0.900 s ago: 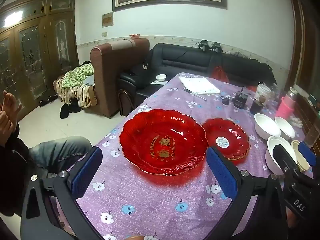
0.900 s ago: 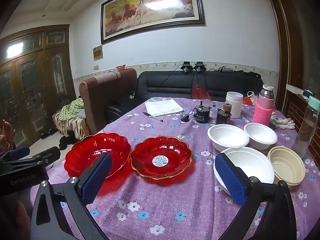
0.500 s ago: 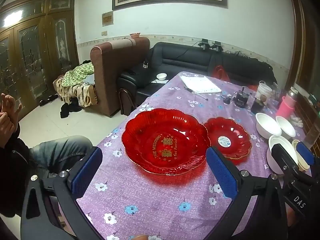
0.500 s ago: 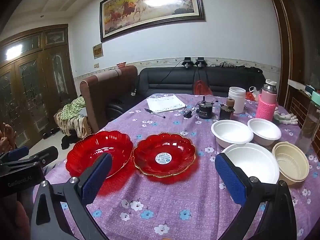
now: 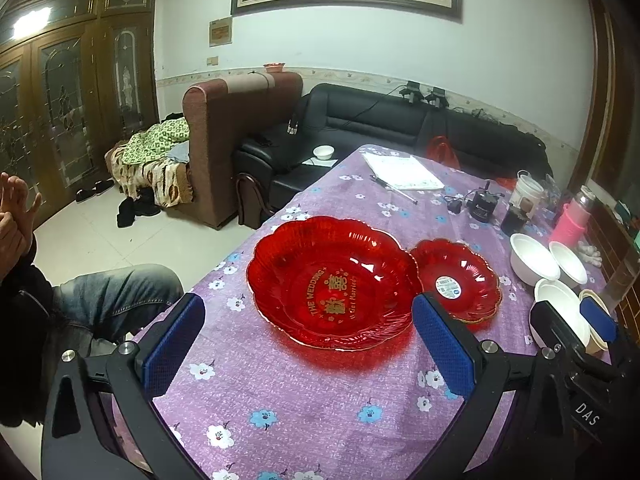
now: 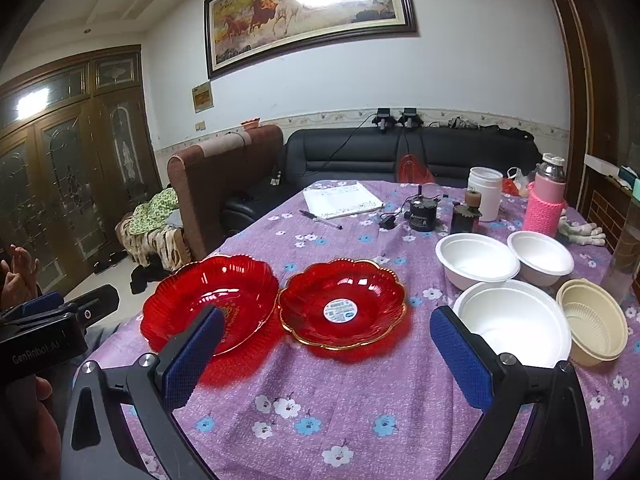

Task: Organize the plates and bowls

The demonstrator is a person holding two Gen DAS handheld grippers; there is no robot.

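A large red plate [image 5: 332, 282] [image 6: 208, 304] and a smaller red plate [image 5: 456, 280] [image 6: 342, 304] lie side by side on the purple flowered tablecloth [image 5: 312, 408]. To their right stand three white bowls, the largest [image 6: 516, 322] nearest and two behind it [image 6: 476, 260] [image 6: 540, 256], plus a beige bowl [image 6: 594, 322]. My left gripper [image 5: 308, 350] is open and empty, hovering in front of the large plate. My right gripper [image 6: 326, 356] is open and empty, hovering in front of the small plate.
At the table's far end lie a notebook [image 6: 340, 200], a pen [image 6: 320, 218], a black device [image 6: 422, 214], a white cup [image 6: 484, 194] and a pink-sleeved bottle [image 6: 546, 200]. A seated person [image 5: 80, 304] is at the table's left edge. Sofas [image 5: 400, 128] stand behind.
Both grippers have pulled back and risen slightly; the plates and bowls look a little farther. Nothing on the table has moved.
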